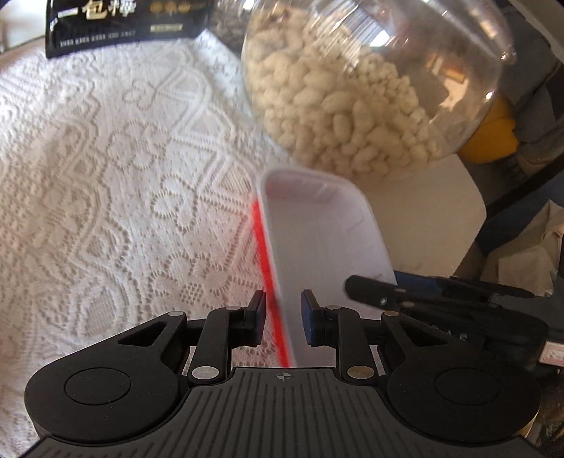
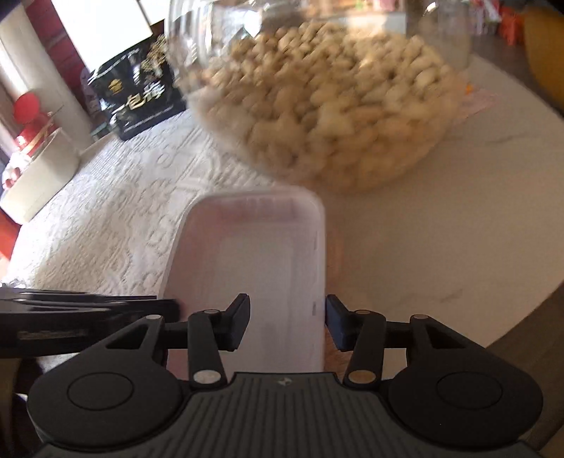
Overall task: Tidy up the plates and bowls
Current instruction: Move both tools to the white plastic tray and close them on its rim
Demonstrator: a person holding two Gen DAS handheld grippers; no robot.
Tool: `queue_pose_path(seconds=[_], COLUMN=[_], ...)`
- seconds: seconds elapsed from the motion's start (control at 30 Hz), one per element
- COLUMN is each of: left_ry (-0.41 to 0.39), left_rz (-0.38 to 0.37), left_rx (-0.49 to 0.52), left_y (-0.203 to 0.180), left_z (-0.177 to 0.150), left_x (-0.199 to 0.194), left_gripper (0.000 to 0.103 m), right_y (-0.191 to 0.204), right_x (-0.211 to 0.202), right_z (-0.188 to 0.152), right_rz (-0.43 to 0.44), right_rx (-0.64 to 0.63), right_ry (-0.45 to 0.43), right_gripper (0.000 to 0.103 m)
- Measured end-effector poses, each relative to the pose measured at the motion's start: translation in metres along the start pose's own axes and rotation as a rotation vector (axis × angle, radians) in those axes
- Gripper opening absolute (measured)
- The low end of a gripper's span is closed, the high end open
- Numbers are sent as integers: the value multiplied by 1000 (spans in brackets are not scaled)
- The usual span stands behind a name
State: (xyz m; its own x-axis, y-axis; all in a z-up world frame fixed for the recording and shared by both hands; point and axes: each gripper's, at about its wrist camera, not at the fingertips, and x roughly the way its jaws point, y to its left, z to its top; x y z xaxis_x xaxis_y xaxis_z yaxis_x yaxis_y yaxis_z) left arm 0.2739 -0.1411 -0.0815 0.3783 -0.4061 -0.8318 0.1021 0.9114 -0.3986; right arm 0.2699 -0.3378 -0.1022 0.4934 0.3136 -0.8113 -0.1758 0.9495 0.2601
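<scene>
Bright daylight; glare on the glass bowl [image 1: 373, 84]; motion blur smears the white tray [image 2: 253, 260]; fisheye-bent edges.

A round, pale stone-look surface [image 2: 440, 246] carries a white lace cloth with a geometric flower pattern [image 1: 105, 183] over its left part, leaving the right side bare and glossy. Strong daylight washes the cloth and glares off the bare top. At the far edge stands a black printed box with gold characters [image 2: 141, 95]. Beyond it, in the right wrist view, a cream-coloured low cabinet [image 2: 38, 176] sits beside red round ornaments [image 2: 26, 105] and a bright white wall panel [image 2: 102, 28]. A yellow rounded object [image 1: 493, 137] shows at the right edge, blurred.
</scene>
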Motion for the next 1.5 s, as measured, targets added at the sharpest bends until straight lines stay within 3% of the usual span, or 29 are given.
queue_pose_path(seconds=[0.13, 0.43, 0.53, 0.73, 1.0, 1.5], left_ry=[-16, -96, -88, -43, -65, -78], left_rz=[57, 189, 225, 170, 158, 125], left_rx=[1, -83, -103, -164, -182, -228], left_y=[13, 68, 80, 101, 104, 111], left_z=[-6, -40, -58, -85, -84, -85], left_x=[-5, -67, -80, -81, -79, -79], left_gripper=[26, 23, 22, 19, 18, 18], right_y=[22, 95, 114, 133, 143, 141], right_x=[3, 24, 28, 30, 28, 27], right_z=[-2, -18, -31, -57, -77, -79], right_rz=[55, 185, 215, 181, 115, 116], right_rx=[-22, -76, -91, -163, -257, -242], right_ry=[-7, -1, 15, -56, -161, -174], right_gripper=[46, 46, 46, 47, 45, 46])
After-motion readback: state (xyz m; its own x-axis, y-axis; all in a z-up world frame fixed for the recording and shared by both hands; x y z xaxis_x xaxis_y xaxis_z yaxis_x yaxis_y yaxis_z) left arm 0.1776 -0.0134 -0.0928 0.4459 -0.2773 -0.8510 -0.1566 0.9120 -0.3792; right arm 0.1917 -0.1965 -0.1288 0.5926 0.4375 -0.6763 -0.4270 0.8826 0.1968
